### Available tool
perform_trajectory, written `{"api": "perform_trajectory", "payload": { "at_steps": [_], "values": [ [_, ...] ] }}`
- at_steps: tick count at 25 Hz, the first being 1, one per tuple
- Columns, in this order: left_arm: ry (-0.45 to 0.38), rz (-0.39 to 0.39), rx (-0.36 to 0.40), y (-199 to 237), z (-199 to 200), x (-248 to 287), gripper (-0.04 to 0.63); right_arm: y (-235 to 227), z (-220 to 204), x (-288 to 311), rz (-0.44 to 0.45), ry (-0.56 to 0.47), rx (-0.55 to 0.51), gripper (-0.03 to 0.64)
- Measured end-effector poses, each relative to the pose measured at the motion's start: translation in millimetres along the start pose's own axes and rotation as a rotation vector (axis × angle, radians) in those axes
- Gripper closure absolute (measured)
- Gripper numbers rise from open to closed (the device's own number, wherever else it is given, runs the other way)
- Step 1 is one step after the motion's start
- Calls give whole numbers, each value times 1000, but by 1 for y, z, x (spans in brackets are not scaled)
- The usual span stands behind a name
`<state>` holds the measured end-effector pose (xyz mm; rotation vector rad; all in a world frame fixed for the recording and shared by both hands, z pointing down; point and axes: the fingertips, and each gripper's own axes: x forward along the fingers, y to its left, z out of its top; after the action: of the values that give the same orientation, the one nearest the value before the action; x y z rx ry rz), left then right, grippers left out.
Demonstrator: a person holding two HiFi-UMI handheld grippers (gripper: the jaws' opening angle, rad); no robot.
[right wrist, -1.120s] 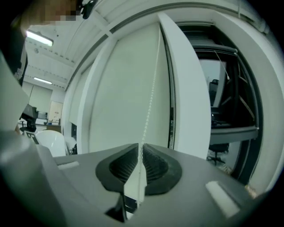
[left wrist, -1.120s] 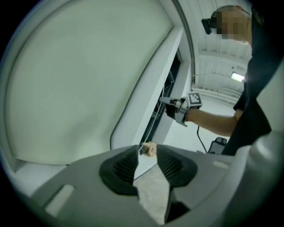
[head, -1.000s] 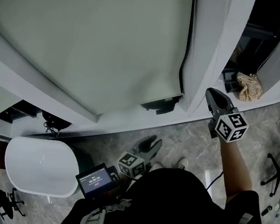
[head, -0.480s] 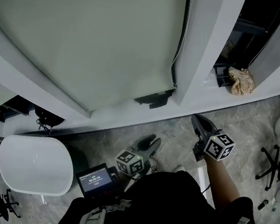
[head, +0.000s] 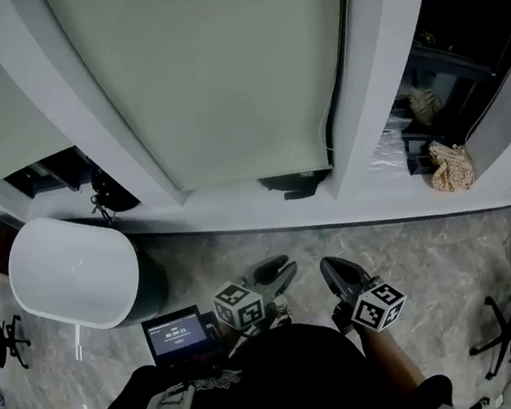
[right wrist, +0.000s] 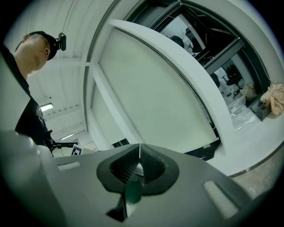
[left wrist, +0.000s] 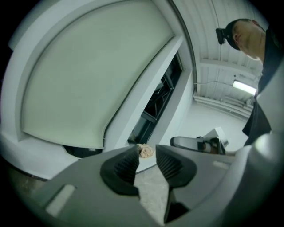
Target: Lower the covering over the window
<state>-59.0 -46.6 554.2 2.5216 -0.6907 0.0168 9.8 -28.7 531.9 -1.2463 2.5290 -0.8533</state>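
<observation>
The pale green roller blind [head: 189, 63] hangs down over most of the window, and its bottom bar [head: 249, 178] stops a little above the white sill [head: 236, 211]. The blind's cord [head: 336, 71] runs along its right edge. Both grippers sit low in front of the person, away from the blind. My left gripper [head: 271, 270] is open with nothing between its jaws. My right gripper [head: 332, 270], beside it, is shut and empty. The blind [left wrist: 97, 80] shows beyond my left gripper [left wrist: 146, 153]. In the right gripper view the blind [right wrist: 155, 102] stands past my right gripper [right wrist: 140, 148].
A white oval tub-like top [head: 74, 270] stands at the lower left. A crumpled beige cloth [head: 450, 166] lies on the sill of the dark opening at right. A small lit screen [head: 181, 333] hangs at the person's chest. An office chair base [head: 502, 333] is at the right edge.
My right gripper has dropped from beside the white window pillar down to the left gripper's side above the floor. The left gripper has shifted slightly. The blind stays down.
</observation>
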Motion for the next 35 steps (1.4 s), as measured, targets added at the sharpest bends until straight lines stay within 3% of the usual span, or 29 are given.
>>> {"api": "perform_trajectory", "payload": {
  "at_steps": [7, 12, 16, 25, 35],
  "values": [
    [21, 62, -15, -95, -49, -42, 480, 47, -42, -76, 92, 25, 32, 604],
    [19, 114, -40, -121, -78, -77, 482, 79, -72, -104, 139, 52, 66, 607],
    [10, 145, -31, -136, -77, -103, 486, 105, -86, -112, 168, 61, 66, 609],
    [22, 145, -61, -136, -95, -160, 488, 151, -127, -105, 157, 96, 78, 611],
    [-14, 148, -123, -110, -109, -259, 489, 224, -179, -85, 102, 91, 109, 611]
  ]
}}
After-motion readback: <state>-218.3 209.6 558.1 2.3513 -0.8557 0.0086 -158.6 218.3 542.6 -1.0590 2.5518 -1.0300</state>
